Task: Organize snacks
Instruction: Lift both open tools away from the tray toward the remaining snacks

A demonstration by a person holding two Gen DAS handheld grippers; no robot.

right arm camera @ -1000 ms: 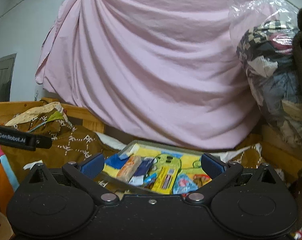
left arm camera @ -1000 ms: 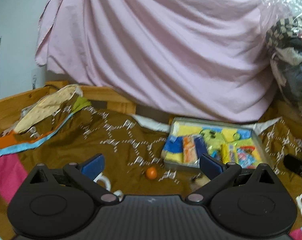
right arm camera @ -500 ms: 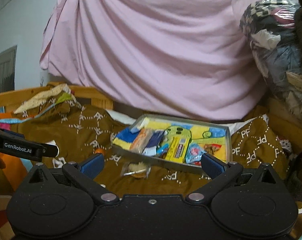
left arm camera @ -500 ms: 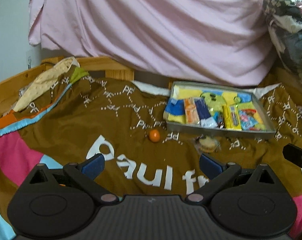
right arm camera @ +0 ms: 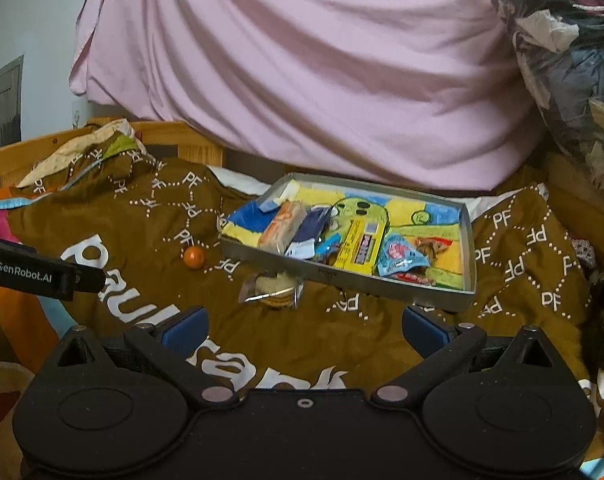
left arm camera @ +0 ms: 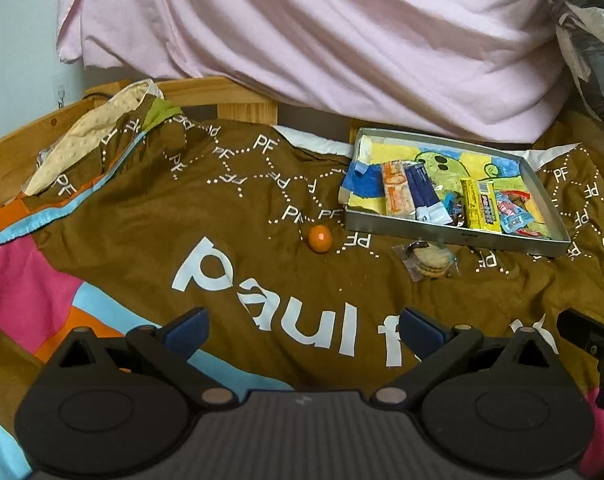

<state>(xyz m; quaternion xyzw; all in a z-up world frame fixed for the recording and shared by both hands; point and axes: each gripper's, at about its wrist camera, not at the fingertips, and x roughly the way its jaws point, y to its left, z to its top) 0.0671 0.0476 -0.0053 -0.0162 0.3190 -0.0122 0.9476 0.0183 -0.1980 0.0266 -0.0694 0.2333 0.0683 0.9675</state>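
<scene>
Two loose snacks on the brown blanket [left arm camera: 150, 240]: wrapped cookies [right arm camera: 272, 286] touching the tray [right arm camera: 468, 240] front rim, orange ball [right arm camera: 193, 257] farther left; cookies ahead-left of right tongs [right arm camera: 304, 326], nearer than left tongs [left arm camera: 302, 326]; both spread wide, empty.

My jaws are hanging wide apart over the brown blanket [left arm camera: 142, 240]; an orange ball [left arm camera: 320, 239] and wrapped cookies [left arm camera: 430, 263] are lying beside the snack tray [left arm camera: 454, 235].
</scene>
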